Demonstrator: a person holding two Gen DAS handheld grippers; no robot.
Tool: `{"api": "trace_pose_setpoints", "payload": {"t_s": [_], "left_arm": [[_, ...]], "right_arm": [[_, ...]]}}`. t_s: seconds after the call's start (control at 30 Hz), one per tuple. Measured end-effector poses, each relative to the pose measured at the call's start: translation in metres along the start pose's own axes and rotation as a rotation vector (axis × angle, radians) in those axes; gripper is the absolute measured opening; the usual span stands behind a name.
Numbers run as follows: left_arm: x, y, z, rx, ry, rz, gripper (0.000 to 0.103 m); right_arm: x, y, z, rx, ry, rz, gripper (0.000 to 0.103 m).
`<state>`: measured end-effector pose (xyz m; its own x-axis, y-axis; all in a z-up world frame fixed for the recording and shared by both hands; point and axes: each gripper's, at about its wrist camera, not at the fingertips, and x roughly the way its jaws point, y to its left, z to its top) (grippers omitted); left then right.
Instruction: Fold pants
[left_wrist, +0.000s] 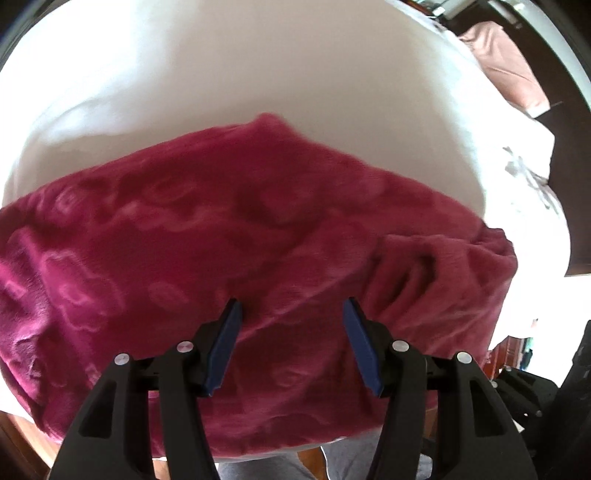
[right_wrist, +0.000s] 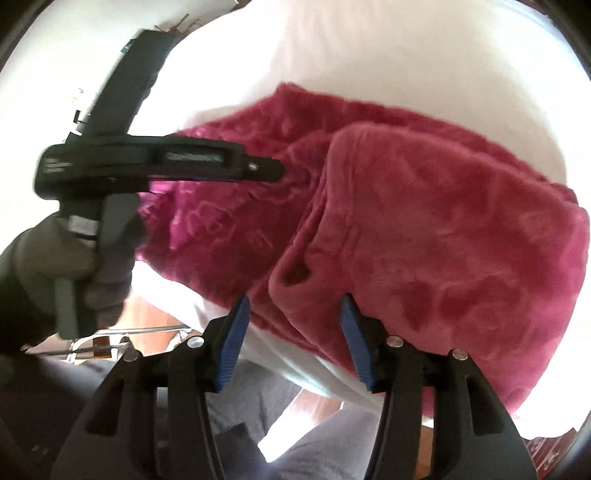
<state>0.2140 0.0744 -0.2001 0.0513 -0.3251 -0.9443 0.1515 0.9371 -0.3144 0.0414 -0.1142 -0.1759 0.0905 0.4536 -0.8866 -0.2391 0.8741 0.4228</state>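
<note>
Fuzzy magenta pants (left_wrist: 192, 236) lie on a white bed (left_wrist: 229, 74), partly folded; a thick folded flap shows in the right wrist view (right_wrist: 436, 221). My left gripper (left_wrist: 291, 306) is open just above the pants, with nothing between its blue pads. It also shows from the side in the right wrist view (right_wrist: 280, 170), over the pants' left part. My right gripper (right_wrist: 293, 302) is open over the near edge of the folded flap, holding nothing.
A pink cloth (left_wrist: 506, 66) lies at the bed's far right corner. Dark furniture (left_wrist: 569, 147) stands beyond it. Wooden floor (right_wrist: 317, 402) and the person's grey trousers (right_wrist: 258, 406) show below the bed's near edge.
</note>
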Motion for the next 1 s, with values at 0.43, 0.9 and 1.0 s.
{"api": "trace_pose_setpoints", "payload": {"t_s": [0.43, 0.9, 1.0], "left_arm": [[0.018, -0.047, -0.063, -0.084, 0.01, 0.022, 0.057], [0.023, -0.032, -0.126, -0.334, -0.07, 0.151, 0.062], [0.033, -0.021, -0.134, -0.377, -0.071, 0.161, 0.064]], "right_arm": [[-0.033, -0.067, 0.021, -0.014, -0.026, -0.069, 0.052], [0.046, -0.052, 0.074, -0.243, 0.068, -0.071, 0.052], [0.061, -0.048, 0.075, -0.269, 0.089, -0.103, 0.052]]}}
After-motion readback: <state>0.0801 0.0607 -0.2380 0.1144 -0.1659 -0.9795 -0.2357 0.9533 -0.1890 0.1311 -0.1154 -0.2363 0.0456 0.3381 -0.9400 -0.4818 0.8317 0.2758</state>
